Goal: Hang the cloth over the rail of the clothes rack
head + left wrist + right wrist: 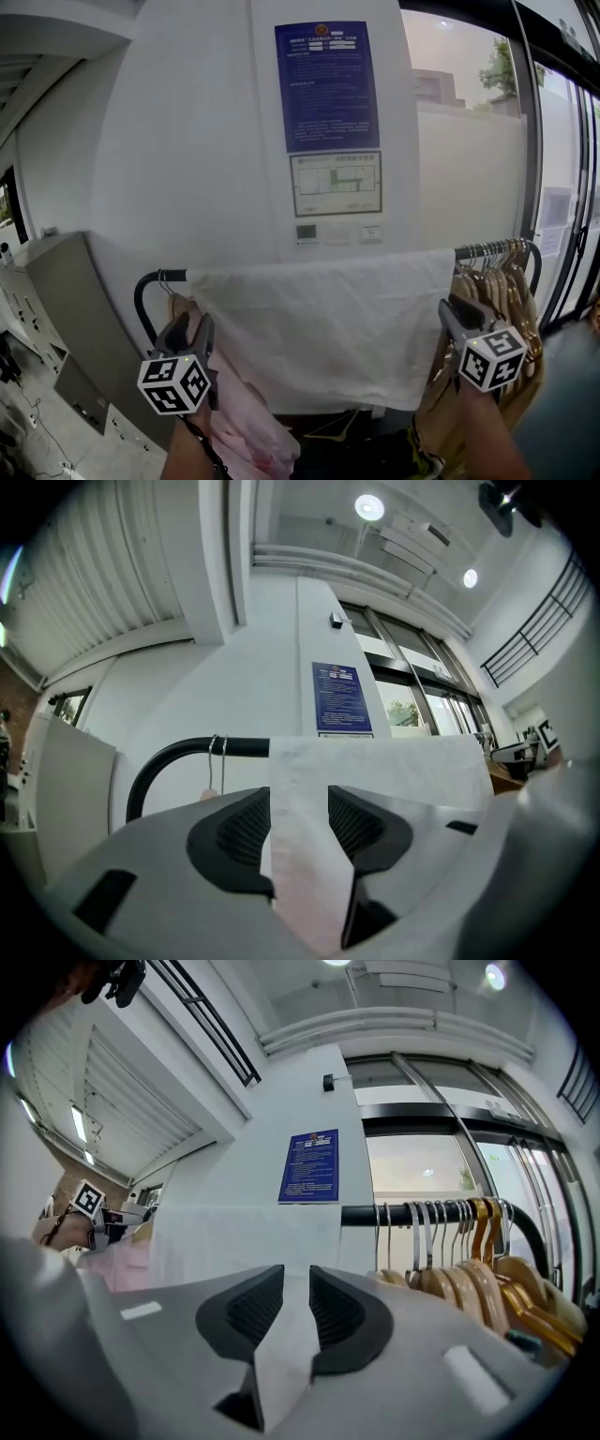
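The white cloth (319, 328) hangs spread over the black rail (483, 250) of the clothes rack, its front panel reaching well below the bar. My left gripper (190, 330) is at the cloth's left edge. In the left gripper view its jaws (300, 829) stand wide apart, with a strip of cloth (394, 766) between them and the pads not pressing on it. My right gripper (457, 314) is at the cloth's right edge. Its jaws (297, 1302) stand narrowly apart with the cloth's (244, 1237) edge in the gap.
Several wooden hangers (511, 281) crowd the rail's right end beside my right gripper. A pink garment (244, 422) hangs under the rail's left bend (145, 291). A white pillar with a blue notice (328, 84) stands just behind, and a grey cabinet (56, 300) at the left.
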### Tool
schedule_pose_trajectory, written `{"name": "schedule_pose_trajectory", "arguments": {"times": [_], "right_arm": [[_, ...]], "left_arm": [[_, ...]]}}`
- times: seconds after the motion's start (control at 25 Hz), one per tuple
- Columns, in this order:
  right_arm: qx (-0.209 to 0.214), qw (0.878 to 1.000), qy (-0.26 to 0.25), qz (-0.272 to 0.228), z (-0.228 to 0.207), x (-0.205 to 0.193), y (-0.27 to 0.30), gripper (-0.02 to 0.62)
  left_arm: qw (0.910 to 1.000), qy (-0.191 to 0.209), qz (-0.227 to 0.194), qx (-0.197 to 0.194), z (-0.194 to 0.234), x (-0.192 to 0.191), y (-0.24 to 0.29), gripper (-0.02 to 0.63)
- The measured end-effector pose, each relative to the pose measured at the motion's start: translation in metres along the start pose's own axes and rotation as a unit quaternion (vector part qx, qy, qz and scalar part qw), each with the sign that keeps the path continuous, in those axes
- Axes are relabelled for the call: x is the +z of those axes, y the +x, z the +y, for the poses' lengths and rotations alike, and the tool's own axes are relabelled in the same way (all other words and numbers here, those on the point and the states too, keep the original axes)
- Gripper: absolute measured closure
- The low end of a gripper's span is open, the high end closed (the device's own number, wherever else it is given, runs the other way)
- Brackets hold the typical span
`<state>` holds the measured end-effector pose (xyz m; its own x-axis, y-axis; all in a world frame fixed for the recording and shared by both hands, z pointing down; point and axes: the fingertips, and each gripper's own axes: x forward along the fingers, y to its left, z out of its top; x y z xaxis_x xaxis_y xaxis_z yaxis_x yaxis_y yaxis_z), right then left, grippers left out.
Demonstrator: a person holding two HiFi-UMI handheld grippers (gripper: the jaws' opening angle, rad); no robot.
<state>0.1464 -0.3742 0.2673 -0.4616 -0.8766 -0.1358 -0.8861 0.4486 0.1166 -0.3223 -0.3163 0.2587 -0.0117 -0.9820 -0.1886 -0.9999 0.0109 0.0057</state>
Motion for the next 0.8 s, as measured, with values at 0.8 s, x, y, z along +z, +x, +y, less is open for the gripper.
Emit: {"name": "schedule_pose_trajectory", "arguments": {"times": [0.8], "right_arm": [[0.094,0.995,0.011,0.011,0.123,-0.058,-0.005,0.550]], "left_arm": [[0.9891,0.005,0.049,-0.139,-0.166,-0.088,-0.029,0.583]]}}
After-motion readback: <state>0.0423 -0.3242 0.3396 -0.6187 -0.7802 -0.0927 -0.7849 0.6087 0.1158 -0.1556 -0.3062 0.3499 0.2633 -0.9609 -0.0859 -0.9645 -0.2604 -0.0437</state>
